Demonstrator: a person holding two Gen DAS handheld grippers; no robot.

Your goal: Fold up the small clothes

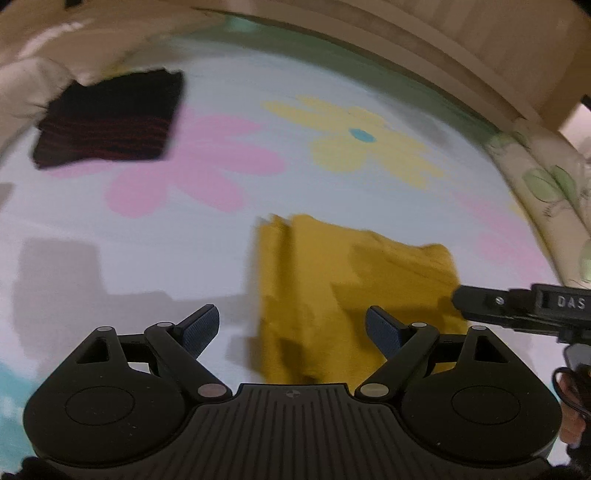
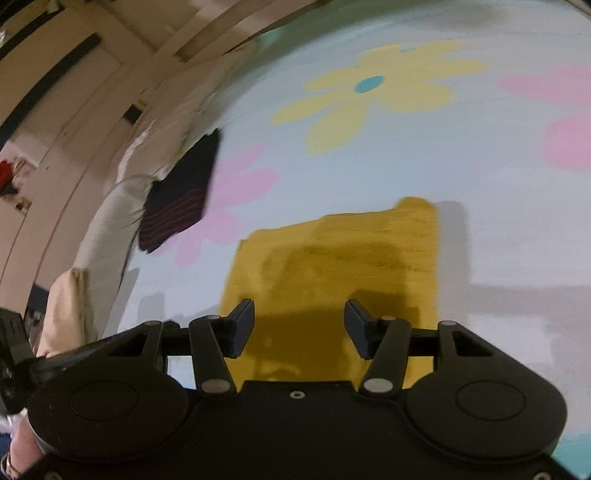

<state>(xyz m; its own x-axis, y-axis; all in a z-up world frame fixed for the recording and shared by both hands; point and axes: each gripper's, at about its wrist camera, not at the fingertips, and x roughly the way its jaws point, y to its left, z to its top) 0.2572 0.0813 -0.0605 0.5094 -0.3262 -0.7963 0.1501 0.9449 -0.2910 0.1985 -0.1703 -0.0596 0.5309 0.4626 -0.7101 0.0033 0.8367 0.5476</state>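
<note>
A mustard-yellow cloth (image 1: 351,280) lies partly folded on the flower-print sheet (image 1: 92,221), with rumpled layers at its right side. My left gripper (image 1: 291,328) hovers open and wide over the cloth's near left edge, holding nothing. The right gripper (image 1: 517,306) reaches in from the right, next to the cloth's right edge. In the right wrist view the same yellow cloth (image 2: 332,258) lies flat under my right gripper (image 2: 299,328). Its jaws stand apart and the pads press on nothing. Both views are blurred by motion.
A folded dark garment with red stripes (image 1: 110,118) lies at the far left of the sheet, seen also as the dark garment (image 2: 181,195) beside white pillows (image 2: 110,229). A leaf-print pillow (image 1: 546,184) edges the right. A wooden headboard (image 1: 443,29) runs behind.
</note>
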